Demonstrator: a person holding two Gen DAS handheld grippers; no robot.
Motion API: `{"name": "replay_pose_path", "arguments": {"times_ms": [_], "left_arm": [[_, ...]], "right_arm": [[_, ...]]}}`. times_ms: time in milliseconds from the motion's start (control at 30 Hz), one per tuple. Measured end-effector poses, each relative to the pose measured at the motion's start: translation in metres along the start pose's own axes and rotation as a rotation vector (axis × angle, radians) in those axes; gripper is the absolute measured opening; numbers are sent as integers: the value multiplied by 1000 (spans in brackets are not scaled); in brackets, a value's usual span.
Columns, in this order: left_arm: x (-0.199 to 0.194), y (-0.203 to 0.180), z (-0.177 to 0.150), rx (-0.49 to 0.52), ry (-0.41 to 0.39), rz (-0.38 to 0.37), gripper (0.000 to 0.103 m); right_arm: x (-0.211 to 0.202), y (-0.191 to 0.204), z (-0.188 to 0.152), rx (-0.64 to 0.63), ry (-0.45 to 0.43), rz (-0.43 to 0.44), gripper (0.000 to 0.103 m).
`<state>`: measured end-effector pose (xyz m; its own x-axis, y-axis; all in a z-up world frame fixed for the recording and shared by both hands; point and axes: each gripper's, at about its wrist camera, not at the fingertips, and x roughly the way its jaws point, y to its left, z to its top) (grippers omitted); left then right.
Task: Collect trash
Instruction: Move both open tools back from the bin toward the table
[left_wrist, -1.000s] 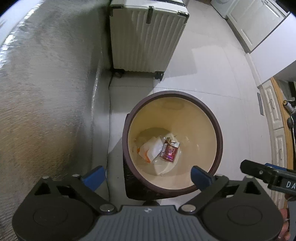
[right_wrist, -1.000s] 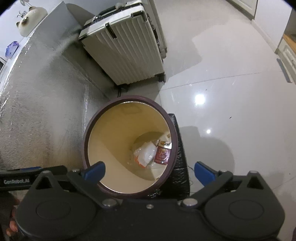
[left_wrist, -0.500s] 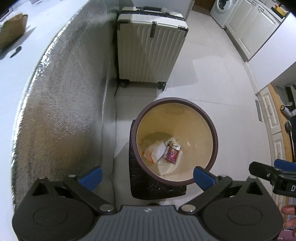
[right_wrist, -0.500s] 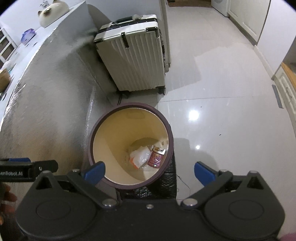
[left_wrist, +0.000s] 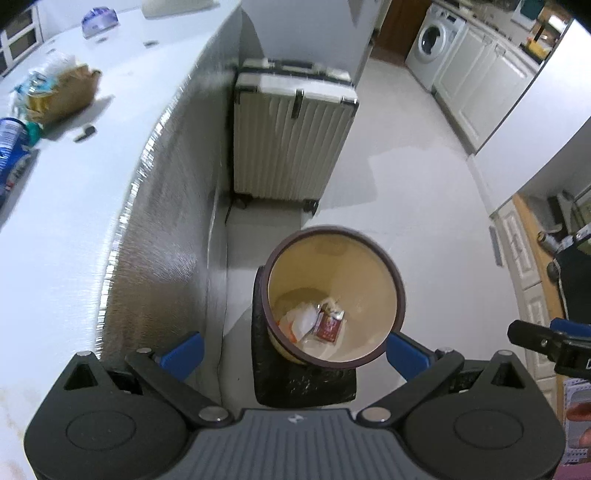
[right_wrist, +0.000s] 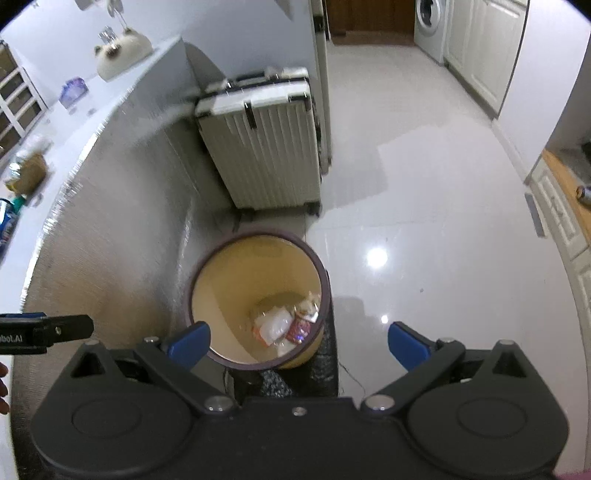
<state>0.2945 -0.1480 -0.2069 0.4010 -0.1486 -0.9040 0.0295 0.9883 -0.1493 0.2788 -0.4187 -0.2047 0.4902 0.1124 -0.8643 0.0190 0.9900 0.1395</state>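
Hovering wide open and empty, left gripper (left_wrist: 293, 349) and right gripper (right_wrist: 299, 341) sit above the bin (left_wrist: 397, 284), wrappers (left_wrist: 314, 323) at its bottom, suitcase (left_wrist: 291, 144) at 12 o'clock.
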Motion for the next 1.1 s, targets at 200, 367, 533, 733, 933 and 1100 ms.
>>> {"name": "replay_pose_path", "arguments": {"times_ms": [200,367,533,733,933,1100], "left_arm": [[-46,11,-6,-23,-88,-11,103],[-87,28,-9,-37,-168,-14,103],[-131,57,-14,-54,-246,-13,103],[-180,101,-23,-63,-317,-2,103],[-215,154,-39,-86,-367,24,103],[-235,200,-52,-112,-394,47,103]], "right_arm": [[-45,19,8,-41,-89,24,103],[-80,46,11,-61,-160,53,103],[-110,84,8,-93,-228,77,103],[-124,139,-2,-109,-267,101,103],[-132,204,-18,-143,-299,134,103],[-135,259,-28,-187,-327,172,103]]}}
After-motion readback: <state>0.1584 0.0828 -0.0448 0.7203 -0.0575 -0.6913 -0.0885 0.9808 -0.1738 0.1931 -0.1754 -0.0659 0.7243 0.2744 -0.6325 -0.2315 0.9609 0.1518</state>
